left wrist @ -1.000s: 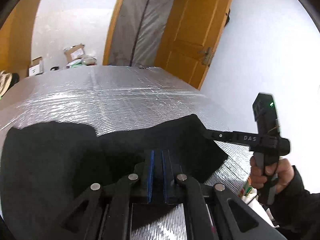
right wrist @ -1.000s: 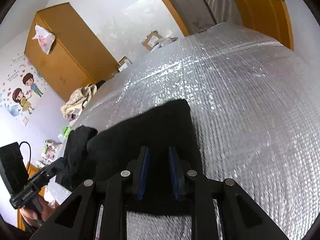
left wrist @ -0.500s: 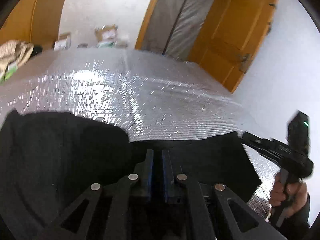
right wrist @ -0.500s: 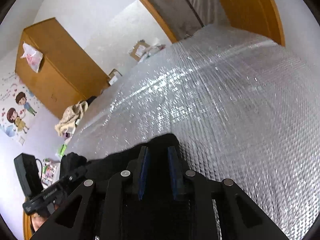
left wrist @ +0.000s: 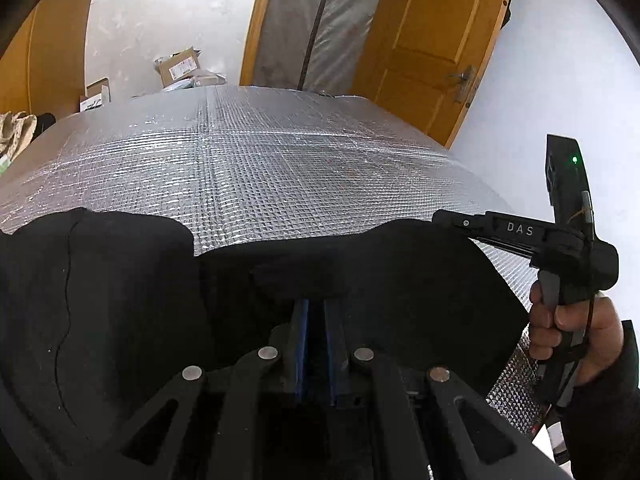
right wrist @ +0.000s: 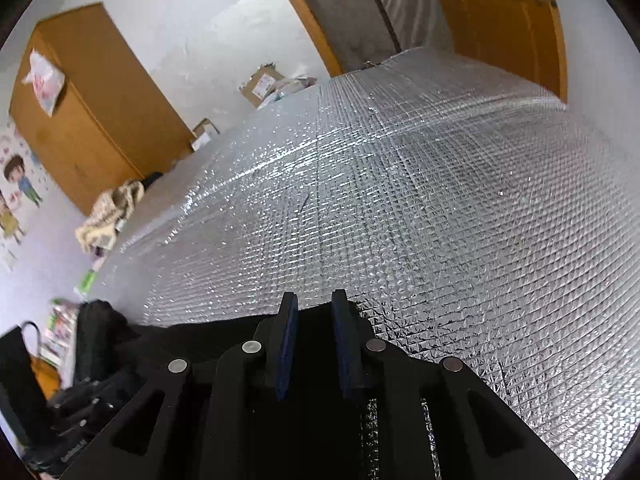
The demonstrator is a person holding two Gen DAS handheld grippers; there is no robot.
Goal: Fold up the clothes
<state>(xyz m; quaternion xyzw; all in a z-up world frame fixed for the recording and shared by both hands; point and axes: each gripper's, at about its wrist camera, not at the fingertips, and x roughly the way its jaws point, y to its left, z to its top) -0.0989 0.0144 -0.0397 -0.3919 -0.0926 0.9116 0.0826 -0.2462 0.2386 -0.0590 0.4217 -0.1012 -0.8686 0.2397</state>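
A black garment (left wrist: 120,300) lies across the near edge of the silver foil-covered table (left wrist: 260,168). My left gripper (left wrist: 316,308) is shut on a raised fold of the garment, which drapes over the fingertips. In the left wrist view my right gripper (left wrist: 444,218) reaches in from the right and meets the garment's right corner. In the right wrist view the right gripper (right wrist: 314,308) has its blue pads a small gap apart over the garment's edge (right wrist: 224,332); I cannot see cloth between them.
Beyond the table are an orange door (left wrist: 432,52), cardboard boxes (left wrist: 178,66), a wooden wardrobe (right wrist: 92,120) and a beige cloth heap (right wrist: 108,212). The table's right edge drops off near the hand (left wrist: 576,328).
Both grippers have pulled back toward the near edge, drawing the garment with them. Less black cloth now lies ahead of the right gripper. The right gripper's pads look slightly wider apart.
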